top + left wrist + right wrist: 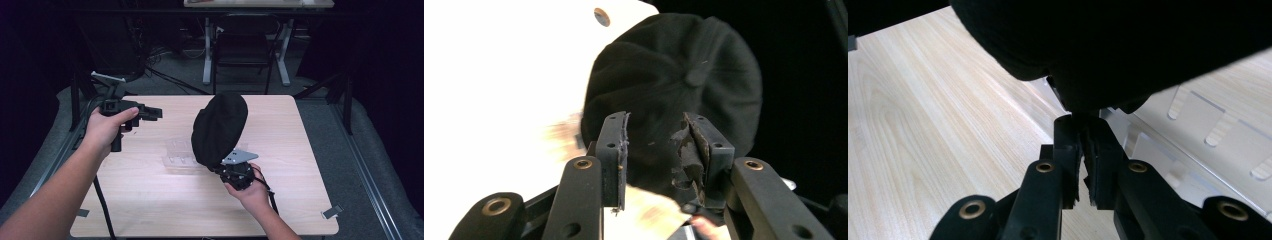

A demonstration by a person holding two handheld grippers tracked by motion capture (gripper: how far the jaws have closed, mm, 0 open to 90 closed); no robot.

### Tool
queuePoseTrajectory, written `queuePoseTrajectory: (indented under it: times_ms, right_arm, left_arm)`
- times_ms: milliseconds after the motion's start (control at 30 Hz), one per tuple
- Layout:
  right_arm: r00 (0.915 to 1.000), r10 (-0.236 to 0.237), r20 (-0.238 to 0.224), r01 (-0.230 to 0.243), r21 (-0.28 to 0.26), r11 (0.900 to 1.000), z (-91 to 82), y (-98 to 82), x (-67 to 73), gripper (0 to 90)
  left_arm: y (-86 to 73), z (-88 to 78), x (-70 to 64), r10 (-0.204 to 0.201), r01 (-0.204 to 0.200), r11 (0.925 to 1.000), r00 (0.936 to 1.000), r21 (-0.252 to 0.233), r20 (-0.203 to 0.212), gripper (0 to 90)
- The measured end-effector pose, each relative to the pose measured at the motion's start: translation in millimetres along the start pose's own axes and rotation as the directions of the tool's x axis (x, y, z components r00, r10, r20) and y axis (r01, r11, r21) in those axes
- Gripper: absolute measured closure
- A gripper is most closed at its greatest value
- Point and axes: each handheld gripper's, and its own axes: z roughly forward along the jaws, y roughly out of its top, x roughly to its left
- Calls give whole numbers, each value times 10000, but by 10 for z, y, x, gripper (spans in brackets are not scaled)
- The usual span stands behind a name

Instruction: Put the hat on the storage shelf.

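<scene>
My right gripper [227,167] pinches edge of black cap [220,129], lifted above table [150,200] centre. My left gripper [152,113] open, empty, far left. Cap soft, light, floppy; take opposite edge.

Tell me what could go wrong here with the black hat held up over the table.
The right hand-held gripper pinches only the edge of the black hat, so the hat could slip out and drop. It hangs just above the clear plastic tray and might knock it. The left hand-held gripper is open and apart, giving no second hold.
</scene>
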Motion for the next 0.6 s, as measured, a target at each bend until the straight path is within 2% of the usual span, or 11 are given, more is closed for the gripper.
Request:
queuePoseTrajectory:
  times_ms: [67, 233, 300, 433, 600]
  right_arm:
    - [10000, 74, 30, -74, 0, 10000, -8, -18, -14, 846]
    - [10000, 91, 41, -91, -18, 10000, -22, -54, -25, 841]
    - [10000, 52, 58, -53, 134, 9999, -16, -70, -17, 807]
    - [9997, -171, 148, 166, 336, 9993, -7, -147, 7, 772]
    - [9998, -157, 131, 152, 424, 9990, -58, -172, 1, 748]
  left_arm:
    - [-23, -7, 20, 6, -6, 10000, 10000, 46, -28, 628]
    - [-64, -43, 96, 148, -146, 9999, 9989, 41, -455, 613]
    - [-77, -56, 128, 183, -178, 9998, 9979, 80, -625, 607]
    - [-116, -89, 209, 308, -300, 9995, 9942, 93, -1030, 597]
    - [-181, -130, 307, 311, -293, 9995, 9897, 146, -1400, 592]
